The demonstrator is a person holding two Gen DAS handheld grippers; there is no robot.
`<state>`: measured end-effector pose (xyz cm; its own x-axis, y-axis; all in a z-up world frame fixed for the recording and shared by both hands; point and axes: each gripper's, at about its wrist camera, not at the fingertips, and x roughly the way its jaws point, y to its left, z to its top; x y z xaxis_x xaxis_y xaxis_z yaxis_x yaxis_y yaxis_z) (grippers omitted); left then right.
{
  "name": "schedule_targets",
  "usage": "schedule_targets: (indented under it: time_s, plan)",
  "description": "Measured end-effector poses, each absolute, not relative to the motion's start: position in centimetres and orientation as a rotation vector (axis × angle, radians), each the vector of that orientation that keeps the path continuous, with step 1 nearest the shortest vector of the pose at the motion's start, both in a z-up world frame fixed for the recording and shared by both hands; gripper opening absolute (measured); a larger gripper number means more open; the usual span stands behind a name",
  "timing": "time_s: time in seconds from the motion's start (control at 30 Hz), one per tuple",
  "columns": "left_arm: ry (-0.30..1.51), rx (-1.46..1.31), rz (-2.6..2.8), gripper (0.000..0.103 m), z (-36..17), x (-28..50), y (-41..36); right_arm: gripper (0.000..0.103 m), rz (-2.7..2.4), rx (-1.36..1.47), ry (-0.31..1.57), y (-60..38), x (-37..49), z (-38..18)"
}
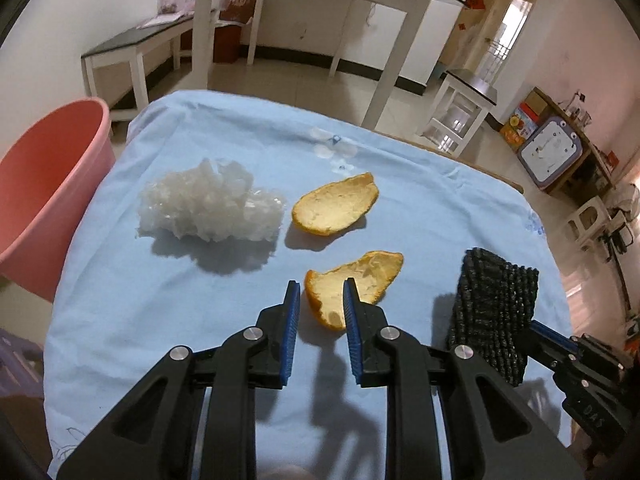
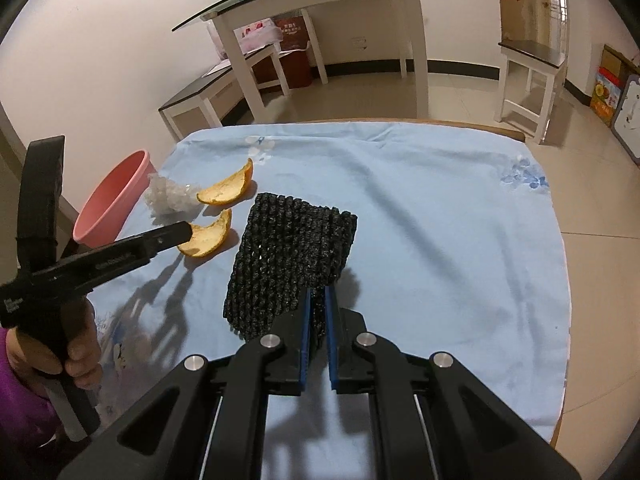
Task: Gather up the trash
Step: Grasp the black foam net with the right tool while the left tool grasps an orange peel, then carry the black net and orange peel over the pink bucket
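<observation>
On the blue-clothed bench (image 1: 168, 320), our right gripper (image 2: 317, 304) had its jaws clenched on the near edge of the black mesh (image 2: 292, 256), lifting that end so it could be carried off. Our left gripper (image 1: 322, 300) hung with jaws released, straddling the near peel (image 1: 360, 280) without pressing it, lined up for a pinch. Farther off lay the second peel (image 1: 334, 208) and crumpled plastic (image 1: 212, 204). At the left edge the pink bin (image 1: 44, 200) stood close, we judged, to keep each drop short.
</observation>
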<state>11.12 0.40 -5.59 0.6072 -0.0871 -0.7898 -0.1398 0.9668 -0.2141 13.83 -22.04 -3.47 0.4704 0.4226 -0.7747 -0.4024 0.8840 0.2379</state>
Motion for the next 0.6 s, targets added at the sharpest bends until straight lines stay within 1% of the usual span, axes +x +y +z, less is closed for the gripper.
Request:
schedule_targets:
  time_s: [0.03, 0.07, 0.23, 0.37, 0.47, 0.5, 0.53, 0.57, 0.6]
  plan:
    - [0.905, -0.257, 0.028, 0.018, -5.4, 10.8, 0.3, 0.007, 0.511, 0.02, 0.955, -22.0, 13.8, -3.5]
    - [0.894, -0.24, 0.027, 0.007, -5.2, 10.5, 0.0, 0.007, 0.517, 0.016, 0.954, -21.9, 13.6, -3.4]
    - [0.873, -0.206, 0.029, 0.004, -4.1, 8.5, -0.2, 0.007, 0.552, 0.025, 0.951, -21.7, 13.3, -3.2]
    - [0.871, -0.194, 0.043, 0.003, -2.9, 6.4, 0.2, 0.007, 0.601, 0.029, 0.957, -21.1, 12.8, -3.2]
    - [0.88, -0.212, 0.04, 0.003, -2.3, 4.7, 0.6, 0.01, 0.637, 0.017, 0.954, -20.4, 12.2, -3.1]
    - [0.885, -0.216, 0.037, 0.003, -2.4, 4.3, 0.5, 0.014, 0.644, 0.011, 0.958, -20.1, 12.1, -3.1]
    - [0.895, -0.217, 0.034, 0.003, -2.4, 3.9, 0.4, 0.022, 0.648, 0.007, 0.962, -19.9, 12.0, -3.1]
    - [0.904, -0.211, 0.032, 0.003, -2.5, 3.3, 0.3, 0.028, 0.644, 0.008, 0.963, -19.8, 11.9, -3.1]
    - [0.908, -0.206, 0.028, 0.003, -2.6, 3.0, 0.2, 0.039, 0.638, 0.012, 0.961, -19.8, 11.9, -3.1]
